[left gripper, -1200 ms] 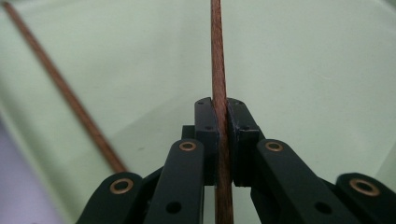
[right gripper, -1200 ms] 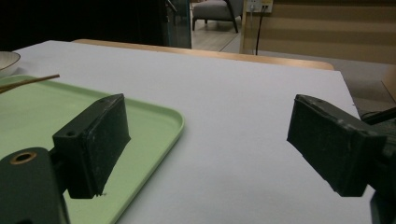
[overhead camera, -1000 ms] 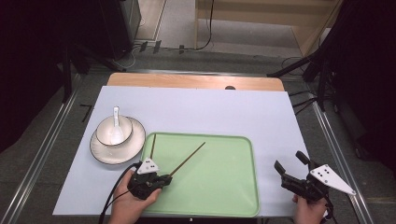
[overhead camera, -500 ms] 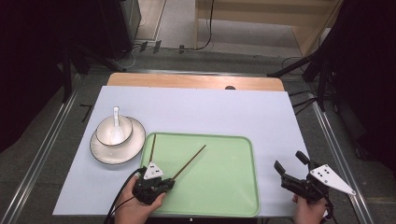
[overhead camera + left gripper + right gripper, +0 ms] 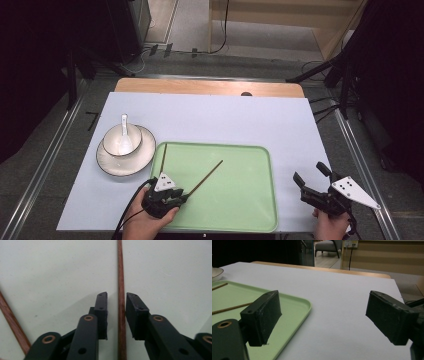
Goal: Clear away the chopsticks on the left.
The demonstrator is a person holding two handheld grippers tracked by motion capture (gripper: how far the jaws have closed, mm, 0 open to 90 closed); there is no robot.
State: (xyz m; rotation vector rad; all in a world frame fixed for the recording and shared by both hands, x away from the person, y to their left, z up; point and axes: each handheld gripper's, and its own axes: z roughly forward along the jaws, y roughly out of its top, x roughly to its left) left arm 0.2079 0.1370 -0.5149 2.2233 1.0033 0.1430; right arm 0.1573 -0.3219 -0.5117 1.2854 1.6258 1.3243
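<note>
Landmark: the green tray [image 5: 240, 210], lying on the table [image 5: 210, 120] near its front edge. Left hand-held gripper [image 5: 165, 196] poised low over the tray's front-left corner, jaws just parted a little, with a slim wooden chopstick [image 5: 121, 277] running straight up the gap between them; pads standing slightly clear of the wood on both sides, so released rather than pinching, though closely flanking it. Chopstick lying flat on the tray floor, seen from above [image 5: 205, 178] slanting from that corner toward the tray's middle; probably laid there deliberately, since the flat, rimmed surface keeps a thin stick from rolling off. Second chopstick [image 5: 163, 159] resting along the tray's left rim, nearly parallel to that edge, well apart from the first at the far ends and converging near the gripper. Right hand-held gripper [image 5: 316, 181] parked off the tray's right side, over bare table, jaws spread wide and empty, apparently kept out of the way. Left of the tray, a white bowl [image 5: 120, 140] with a spoon [image 5: 124, 131] inside, seated on a plate [image 5: 107, 164] just beside the tray's rim.
</note>
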